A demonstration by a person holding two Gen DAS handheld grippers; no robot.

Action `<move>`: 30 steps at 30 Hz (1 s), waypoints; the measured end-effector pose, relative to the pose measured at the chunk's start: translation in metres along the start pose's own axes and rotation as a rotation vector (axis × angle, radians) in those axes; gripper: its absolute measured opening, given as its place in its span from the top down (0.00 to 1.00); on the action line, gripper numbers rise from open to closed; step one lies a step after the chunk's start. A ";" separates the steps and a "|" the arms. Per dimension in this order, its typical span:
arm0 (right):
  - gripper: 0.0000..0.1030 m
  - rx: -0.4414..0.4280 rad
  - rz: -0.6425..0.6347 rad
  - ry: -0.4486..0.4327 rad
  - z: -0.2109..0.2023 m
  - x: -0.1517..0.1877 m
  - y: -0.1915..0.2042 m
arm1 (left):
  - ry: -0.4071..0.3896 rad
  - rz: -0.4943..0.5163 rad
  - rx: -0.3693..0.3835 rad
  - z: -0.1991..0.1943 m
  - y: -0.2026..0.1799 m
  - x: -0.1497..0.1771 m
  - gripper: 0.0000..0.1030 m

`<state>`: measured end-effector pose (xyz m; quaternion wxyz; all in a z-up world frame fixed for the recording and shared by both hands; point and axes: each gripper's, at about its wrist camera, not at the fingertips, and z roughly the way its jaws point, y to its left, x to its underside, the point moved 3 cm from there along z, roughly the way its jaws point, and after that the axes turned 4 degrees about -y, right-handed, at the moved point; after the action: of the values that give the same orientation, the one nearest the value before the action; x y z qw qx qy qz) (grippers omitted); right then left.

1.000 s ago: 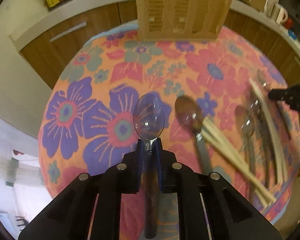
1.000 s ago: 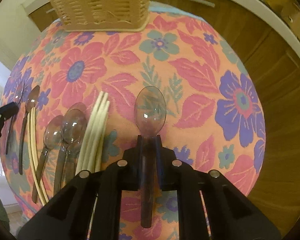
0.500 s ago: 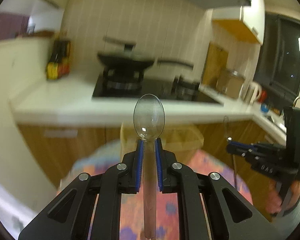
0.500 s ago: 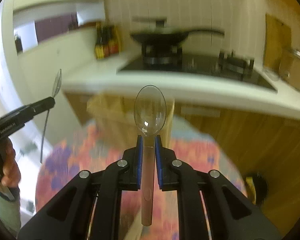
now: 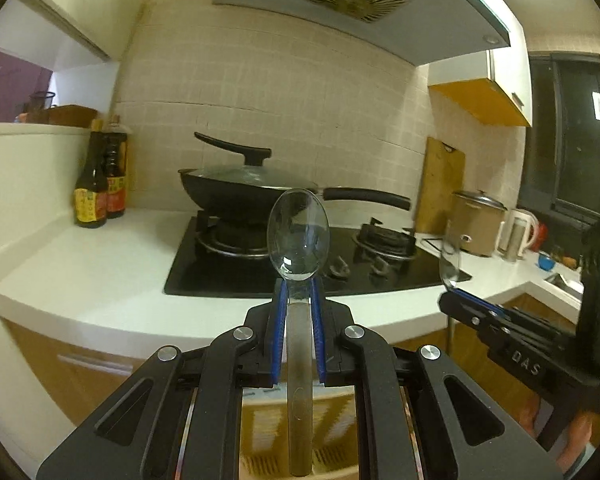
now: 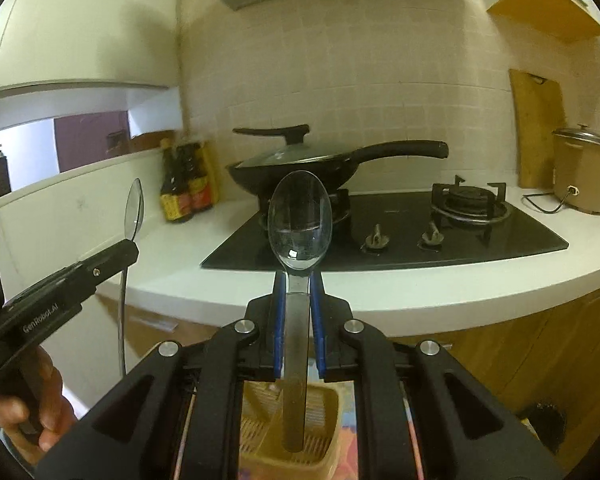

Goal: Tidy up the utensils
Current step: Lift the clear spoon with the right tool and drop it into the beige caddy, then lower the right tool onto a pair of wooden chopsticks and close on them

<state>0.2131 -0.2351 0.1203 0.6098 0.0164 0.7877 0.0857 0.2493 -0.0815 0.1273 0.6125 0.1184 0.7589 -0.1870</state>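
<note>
My left gripper [image 5: 298, 292] is shut on a clear plastic spoon [image 5: 298, 236], held upright with its bowl up and its handle hanging down over the wicker basket [image 5: 268, 432] below. My right gripper [image 6: 298, 284] is shut on a second clear spoon [image 6: 299, 220], also upright, its handle tip just above the open wicker basket [image 6: 324, 440]. The left gripper [image 6: 130, 246] and its spoon [image 6: 134, 208] also show at the left of the right wrist view. The right gripper [image 5: 446, 300] shows at the right of the left wrist view.
Behind the basket runs a white kitchen counter [image 5: 80, 276] with a black gas hob [image 6: 400, 236], a lidded wok [image 5: 244, 188], sauce bottles [image 5: 98, 184], a cutting board [image 6: 536, 128] and a rice cooker [image 6: 580, 172]. Wooden cabinet fronts [image 6: 520, 352] stand below.
Both grippers have lifted their spoons from over the flowered tablecloth and tipped them upright above the basket. The views now face the counter and stove.
</note>
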 end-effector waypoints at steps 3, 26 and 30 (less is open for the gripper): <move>0.91 0.037 0.026 -0.016 0.010 0.013 -0.010 | 0.012 -0.006 -0.012 0.014 0.006 0.013 0.90; 0.63 -0.067 0.104 0.128 -0.060 0.051 -0.005 | 0.086 -0.138 0.030 -0.081 0.037 0.049 0.35; 0.63 -0.066 0.070 0.201 -0.088 0.058 0.010 | 0.127 -0.131 0.031 -0.114 0.032 0.051 0.34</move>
<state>0.1125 -0.2276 0.0879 0.5245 0.0152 0.8406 0.1339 0.1497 -0.0065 0.0942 0.5476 0.0895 0.7994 -0.2303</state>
